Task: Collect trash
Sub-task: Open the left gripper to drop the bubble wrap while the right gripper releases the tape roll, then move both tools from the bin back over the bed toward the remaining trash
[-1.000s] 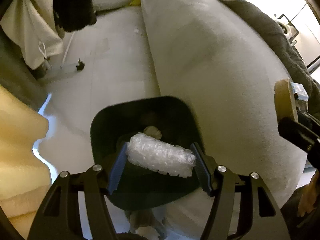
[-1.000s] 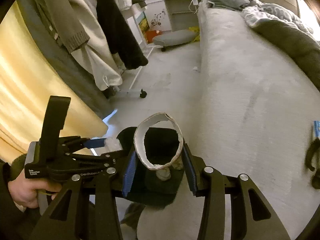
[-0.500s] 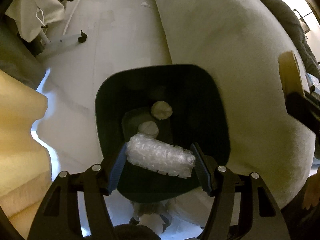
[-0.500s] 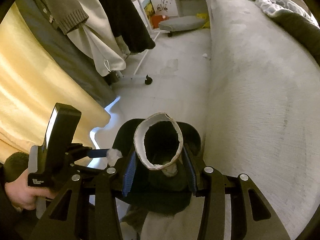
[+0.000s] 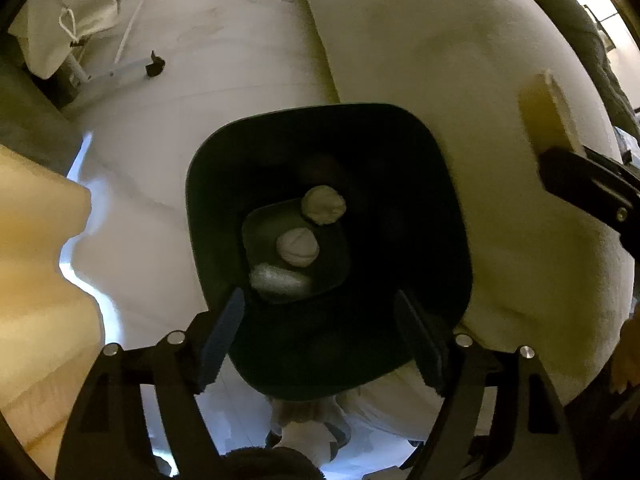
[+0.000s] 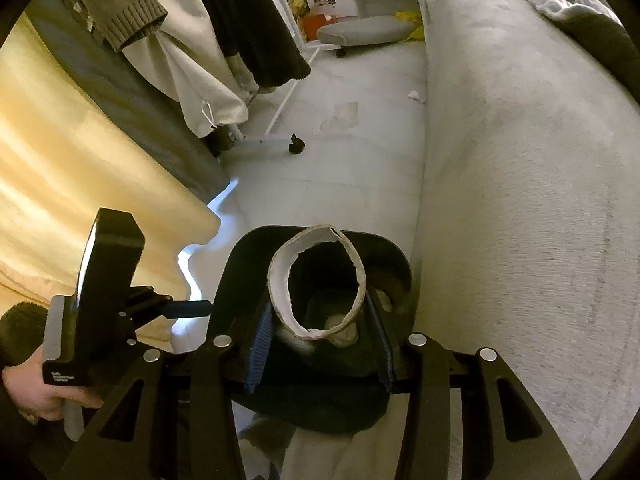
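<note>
A black trash bin [image 5: 452,216] stands on the floor beside the sofa. On its bottom lie two crumpled paper balls [image 5: 323,205] and a roll of bubble wrap [image 5: 280,282]. My left gripper [image 5: 320,304] points down over the bin's near edge, its jaws opening with nothing between them. In the right wrist view my right gripper [image 6: 318,308] is shut on a cardboard tube [image 6: 278,280], held end-on just above the bin [image 6: 248,248]. The tube [image 5: 546,112] also shows at the right edge of the left wrist view.
A pale grey sofa [image 6: 520,200] runs along the right. A yellow cover [image 6: 80,160] lies on the left. Clothes hang from a rack with a wheeled foot [image 6: 296,146]. A small white scrap [image 6: 416,95] lies on the floor farther off. A hand [image 6: 36,392] holds the left gripper.
The left jaws widened and the bubble wrap dropped from them into the bin. Both grippers sank closer to the bin; the right one kept its hold on the tube.
</note>
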`<state>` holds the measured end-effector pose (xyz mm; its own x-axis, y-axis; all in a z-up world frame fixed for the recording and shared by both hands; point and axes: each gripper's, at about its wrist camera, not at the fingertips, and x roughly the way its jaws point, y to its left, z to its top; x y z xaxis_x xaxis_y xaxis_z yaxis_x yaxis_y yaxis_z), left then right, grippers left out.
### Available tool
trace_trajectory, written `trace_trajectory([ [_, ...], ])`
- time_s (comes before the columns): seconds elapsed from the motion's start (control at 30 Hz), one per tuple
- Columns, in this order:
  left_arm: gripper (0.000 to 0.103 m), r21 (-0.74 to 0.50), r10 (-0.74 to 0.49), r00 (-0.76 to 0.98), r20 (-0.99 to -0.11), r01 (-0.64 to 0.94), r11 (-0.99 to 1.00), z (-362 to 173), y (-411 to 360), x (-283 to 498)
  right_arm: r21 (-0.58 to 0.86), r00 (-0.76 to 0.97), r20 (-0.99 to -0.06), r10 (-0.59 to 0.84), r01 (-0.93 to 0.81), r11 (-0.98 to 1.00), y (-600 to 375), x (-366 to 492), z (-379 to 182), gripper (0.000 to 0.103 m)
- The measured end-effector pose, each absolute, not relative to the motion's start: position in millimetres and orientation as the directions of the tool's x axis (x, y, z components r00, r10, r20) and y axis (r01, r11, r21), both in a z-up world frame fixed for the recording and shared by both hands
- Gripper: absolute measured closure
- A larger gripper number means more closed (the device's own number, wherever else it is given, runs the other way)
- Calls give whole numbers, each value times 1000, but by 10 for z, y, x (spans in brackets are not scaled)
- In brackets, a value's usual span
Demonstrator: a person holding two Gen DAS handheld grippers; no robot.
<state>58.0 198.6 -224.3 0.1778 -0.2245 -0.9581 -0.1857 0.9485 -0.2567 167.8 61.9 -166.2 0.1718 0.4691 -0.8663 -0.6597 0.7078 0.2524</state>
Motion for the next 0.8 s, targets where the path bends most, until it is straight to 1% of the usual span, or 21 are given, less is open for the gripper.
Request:
trace_trajectory([
  [0.13, 21, -258, -214, 229, -950, -183, 949, -2102, 2018, 566, 248, 162, -874, 459, -663, 707, 627, 1671, -1686, 58],
  [0.4, 22, -271, -170, 445, -879, -174, 947, -1544, 2139, 488, 237, 126, -897, 424, -672, 701, 684, 1635, -1801, 58],
  [0.53, 25, -272, -155, 500, -852, -171, 947, -1376, 2185, 465, 230, 102, -911, 400, -681, 695, 720, 1610, -1891, 58],
  [0.63, 28, -255, -132, 517, -846, -175, 951, -1317, 2206, 459, 203, 86, -927, 365, -703, 681, 784, 1555, -2000, 58],
  [0.8, 34, -241, -108, 560, -821, -170, 955, -1236, 2234, 432, 204, 34, -944, 327, -719, 665, 873, 1487, -2187, 58],
])
